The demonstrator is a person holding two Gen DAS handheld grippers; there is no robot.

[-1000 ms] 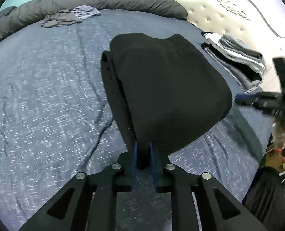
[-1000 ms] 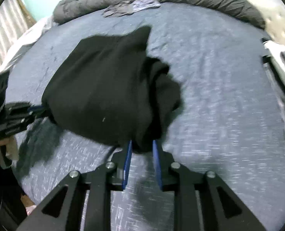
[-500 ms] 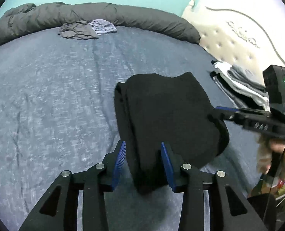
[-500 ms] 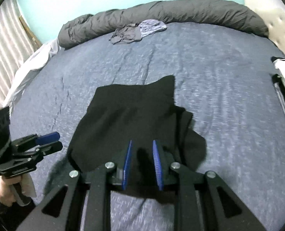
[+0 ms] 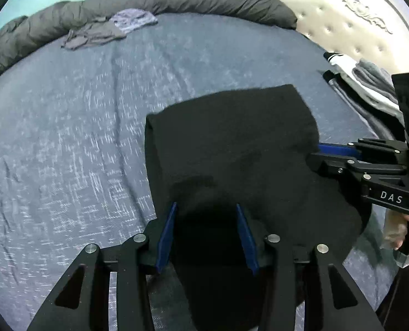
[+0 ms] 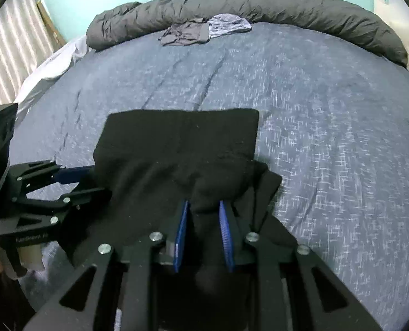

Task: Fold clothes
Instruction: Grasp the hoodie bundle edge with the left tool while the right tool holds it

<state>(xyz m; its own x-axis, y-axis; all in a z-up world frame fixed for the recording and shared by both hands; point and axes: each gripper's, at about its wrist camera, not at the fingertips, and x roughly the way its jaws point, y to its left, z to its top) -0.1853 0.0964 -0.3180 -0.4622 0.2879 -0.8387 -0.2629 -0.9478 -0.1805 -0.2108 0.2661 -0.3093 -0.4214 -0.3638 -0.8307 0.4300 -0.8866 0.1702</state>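
A black garment lies folded on the blue bedsheet, its far edge straight and flat. My left gripper is at the garment's near left corner. Its jaws are opening, and the cloth lies loose between the blue pads without being pressed. It shows in the right wrist view as the left gripper at the garment's left side. My right gripper is shut on a bunched fold at the garment's near right corner. From the left wrist view the right gripper enters from the right edge.
A rolled grey duvet lines the far side of the bed, with a crumpled grey garment and a lilac one beside it. A stack of folded clothes sits by the tufted headboard. Curtains hang at the left.
The black garment came down from hanging onto the bed and now lies flat. My left jaws spread apart and released the cloth. The right jaws stayed clamped on their fold.
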